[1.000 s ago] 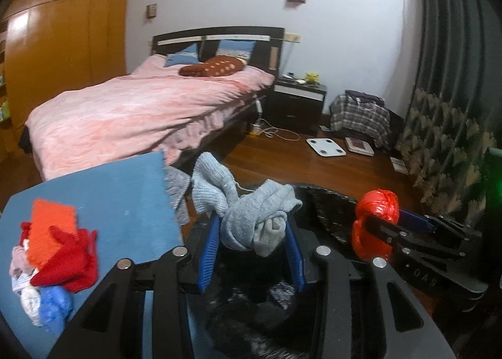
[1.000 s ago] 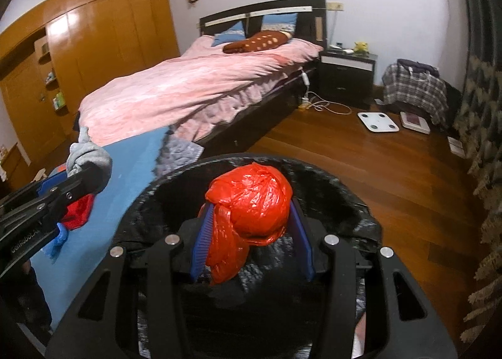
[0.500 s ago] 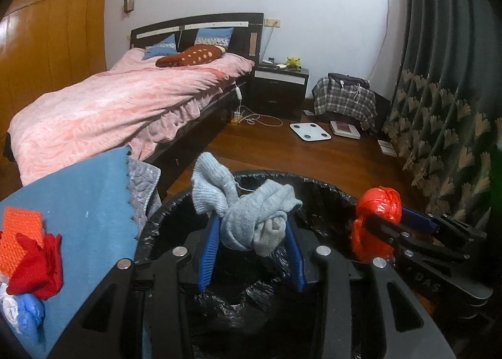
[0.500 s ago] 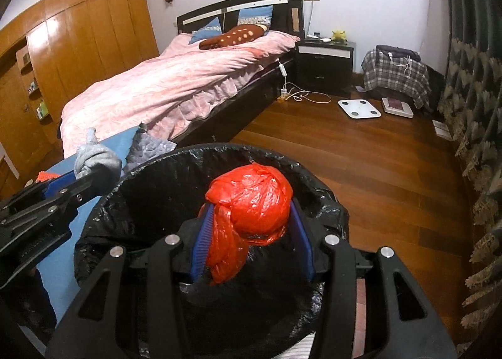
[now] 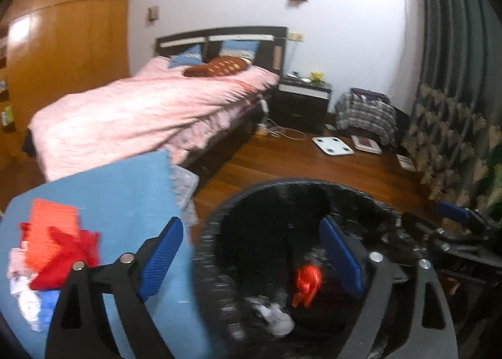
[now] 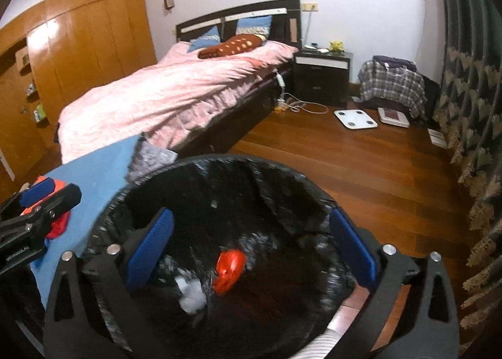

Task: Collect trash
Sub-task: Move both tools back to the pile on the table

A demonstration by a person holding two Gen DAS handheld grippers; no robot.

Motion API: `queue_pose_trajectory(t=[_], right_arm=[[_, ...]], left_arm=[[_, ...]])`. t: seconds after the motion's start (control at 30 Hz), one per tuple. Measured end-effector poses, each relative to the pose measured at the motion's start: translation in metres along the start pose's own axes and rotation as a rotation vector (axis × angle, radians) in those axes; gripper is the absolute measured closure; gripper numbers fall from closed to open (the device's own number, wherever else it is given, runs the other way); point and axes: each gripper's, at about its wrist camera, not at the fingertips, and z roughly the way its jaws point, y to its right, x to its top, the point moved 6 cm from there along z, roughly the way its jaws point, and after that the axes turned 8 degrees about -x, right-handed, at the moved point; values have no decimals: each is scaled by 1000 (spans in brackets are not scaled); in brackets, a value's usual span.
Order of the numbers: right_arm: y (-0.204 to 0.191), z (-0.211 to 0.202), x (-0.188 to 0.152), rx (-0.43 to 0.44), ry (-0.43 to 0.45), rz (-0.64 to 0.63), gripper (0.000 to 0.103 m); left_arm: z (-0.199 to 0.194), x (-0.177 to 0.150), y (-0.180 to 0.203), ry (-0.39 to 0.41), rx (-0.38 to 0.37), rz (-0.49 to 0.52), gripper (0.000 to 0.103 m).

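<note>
A round bin with a black liner [image 5: 282,183] [image 6: 219,159] stands below both grippers. A crumpled red plastic bag [image 5: 307,283] [image 6: 229,269] and a grey sock bundle [image 5: 277,318] [image 6: 191,293] lie blurred inside it, side by side. My left gripper [image 5: 251,230] hangs over the bin's left rim, its jaws opening wide with nothing between them. My right gripper [image 6: 251,221] is above the bin's middle, jaws also opening and empty. Each gripper shows at the edge of the other's view.
A blue surface [image 5: 125,195] left of the bin holds a pile of red, orange and pale scraps [image 5: 53,249]. Beyond are a pink bed [image 6: 175,92], a dark nightstand [image 6: 323,73], a white scale [image 6: 356,119] on the wood floor, and curtains [image 6: 470,76] at right.
Both grippers have opened. The grey sock bundle left the left gripper and the red bag left the right one; both now lie in the bin. The left gripper swung back leftward.
</note>
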Motion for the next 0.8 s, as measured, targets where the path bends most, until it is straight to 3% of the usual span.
queue_pose_trajectory(t=[0.47,0.8], right_arm=[[-157,-24,7,238,31,-148,5],[-266,-29,-24,354,11,-246,5]], left_arm=[[-100,-34,-143,66,306,-139,11],[-143,-81,-217,52,471,-221,11]])
